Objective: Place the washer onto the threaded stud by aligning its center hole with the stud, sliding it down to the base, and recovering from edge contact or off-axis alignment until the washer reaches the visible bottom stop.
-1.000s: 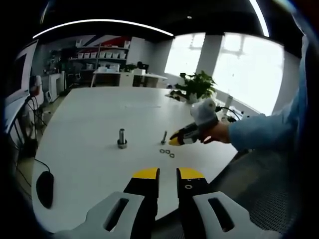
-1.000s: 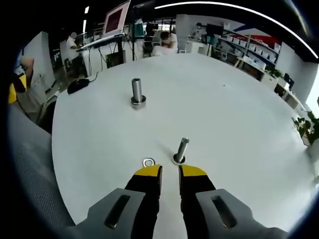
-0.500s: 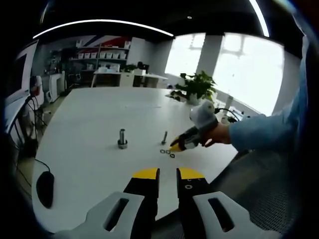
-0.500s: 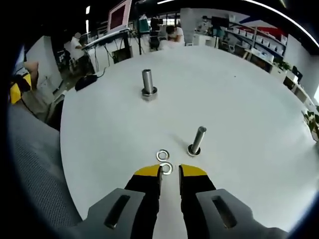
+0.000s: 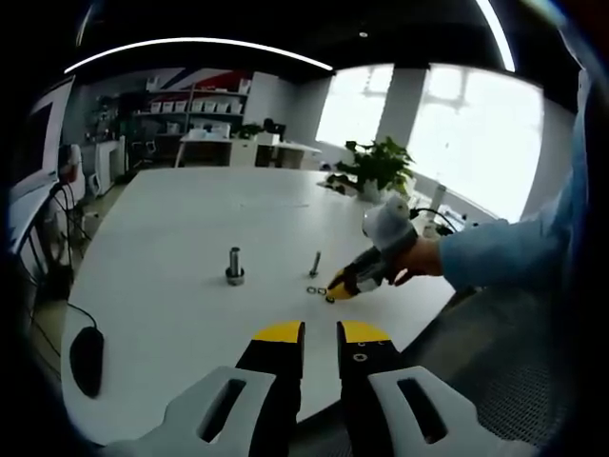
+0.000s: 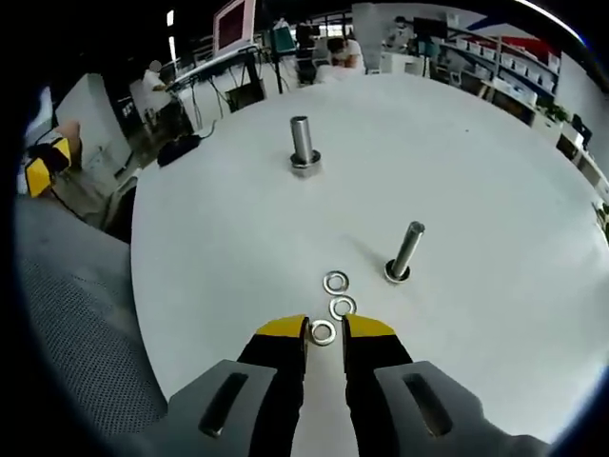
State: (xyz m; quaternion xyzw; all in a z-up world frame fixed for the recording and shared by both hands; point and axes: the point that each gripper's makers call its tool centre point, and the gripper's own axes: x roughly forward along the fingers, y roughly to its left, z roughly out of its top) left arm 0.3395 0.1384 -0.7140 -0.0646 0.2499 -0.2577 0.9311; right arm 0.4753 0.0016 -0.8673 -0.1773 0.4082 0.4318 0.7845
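Three flat metal washers lie close together on the white round table [image 6: 219, 248]: the far washer [image 6: 334, 282], the middle washer [image 6: 343, 307] and the near washer [image 6: 323, 332]. My right gripper [image 6: 323, 330] is low over the table and open, its yellow tips on either side of the near washer. Just right of the washers stands a thin stud [image 6: 405, 250], tilted in this view. A thicker stud [image 6: 303, 145] stands farther off. In the left gripper view, the right gripper [image 5: 341, 284] touches down by the washers [image 5: 312, 288], next to the thin stud [image 5: 314, 263] and the thick stud [image 5: 234, 264]. My left gripper [image 5: 321, 332] hovers open off the table edge, holding nothing.
A black mouse [image 5: 86, 362] with a cable lies at the table's left edge. A potted plant [image 5: 376, 164] stands at the far right rim. A blue sleeve [image 5: 495, 252] reaches in from the right. Grey floor [image 6: 76, 314] lies beyond the near edge; desks and people are in the background.
The right gripper drew back from the thin stud and dropped toward the table. First one washer, then three came into its view, and the nearest now sits between its tips. The left gripper stayed put.
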